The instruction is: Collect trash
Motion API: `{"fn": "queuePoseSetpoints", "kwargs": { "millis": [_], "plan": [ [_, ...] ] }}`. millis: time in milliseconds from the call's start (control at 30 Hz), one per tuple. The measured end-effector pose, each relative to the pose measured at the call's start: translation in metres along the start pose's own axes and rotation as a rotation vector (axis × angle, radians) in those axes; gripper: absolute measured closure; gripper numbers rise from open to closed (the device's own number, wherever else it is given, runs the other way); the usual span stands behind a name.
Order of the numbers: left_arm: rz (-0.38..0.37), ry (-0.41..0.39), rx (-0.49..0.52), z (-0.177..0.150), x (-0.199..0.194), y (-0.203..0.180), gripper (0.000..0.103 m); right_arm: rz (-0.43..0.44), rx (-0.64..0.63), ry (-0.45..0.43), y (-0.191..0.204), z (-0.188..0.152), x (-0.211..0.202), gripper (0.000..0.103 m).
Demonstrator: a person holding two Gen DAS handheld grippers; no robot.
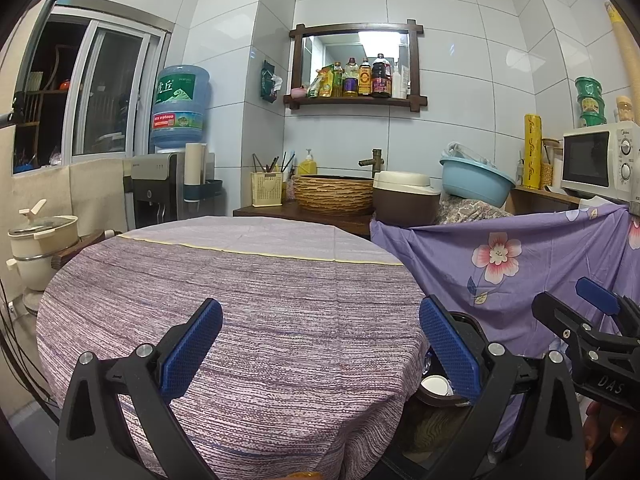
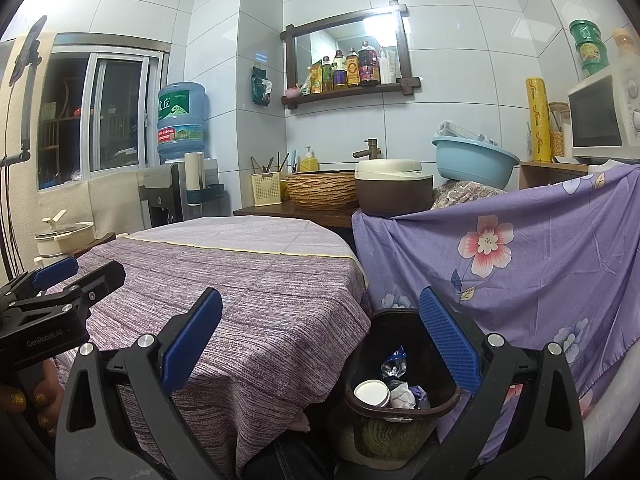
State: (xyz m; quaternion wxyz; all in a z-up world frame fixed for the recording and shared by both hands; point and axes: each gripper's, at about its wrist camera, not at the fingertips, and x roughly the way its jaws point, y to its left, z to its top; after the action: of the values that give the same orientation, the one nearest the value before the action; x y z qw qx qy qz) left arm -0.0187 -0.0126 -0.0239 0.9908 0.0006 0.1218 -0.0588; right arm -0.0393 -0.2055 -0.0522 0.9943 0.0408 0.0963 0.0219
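Left wrist view: the left gripper point(image 1: 320, 344) hangs over the cloth-covered desk point(image 1: 240, 280), jaws spread wide, empty.

Right wrist view: the right gripper point(image 2: 320, 344), jaws wide and empty, hovers above the trash bin point(image 2: 400, 408) holding a white cup point(image 2: 372, 393) and crumpled wrappers point(image 2: 400, 396) beside the desk.

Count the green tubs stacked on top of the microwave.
3, in one stack on the microwave: top green tub, middle, bottom. More may be hidden behind.
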Motion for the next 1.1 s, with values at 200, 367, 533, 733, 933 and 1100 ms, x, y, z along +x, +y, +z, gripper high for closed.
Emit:
{"fn": "queuePoseSetpoints", "kwargs": {
  "millis": [200, 367, 533, 733, 933, 1100],
  "plan": [
    [0.001, 0.002, -0.001, -0.0001, 0.0004, -0.0008, 0.005, 0.0, 0.0, 0.002, -0.0002, 0.0004, 0.0005, 0.006],
    [0.001, 0.002, 0.001, -0.0004, 0.0009, -0.0021, 0.005, 0.0, 0.001, 0.002, -0.0005, 0.0006, 0.0004, 0.006],
    [0.001, 0.002, 0.001, -0.0002, 0.0014, -0.0028, 0.005, 0.002, 0.001, 0.002, -0.0013, -0.0001, 0.0012, 0.006],
    [0.004, 0.004, 0.005, -0.0003, 0.0023, -0.0039, 0.005, 0.001, 0.001, 0.003, -0.0012, 0.0001, 0.0013, 0.006],
    [0.003, 0.004, 0.005, -0.001, 0.0027, -0.0052, 0.005, 0.002, 0.001, 0.003, -0.0018, 0.0008, 0.0018, 0.006],
    [-0.002, 0.002, 0.004, -0.0012, 0.0022, -0.0056, 0.005, 0.002, 0.002, 0.003, -0.0013, 0.0005, 0.0011, 0.006]
  ]
}}
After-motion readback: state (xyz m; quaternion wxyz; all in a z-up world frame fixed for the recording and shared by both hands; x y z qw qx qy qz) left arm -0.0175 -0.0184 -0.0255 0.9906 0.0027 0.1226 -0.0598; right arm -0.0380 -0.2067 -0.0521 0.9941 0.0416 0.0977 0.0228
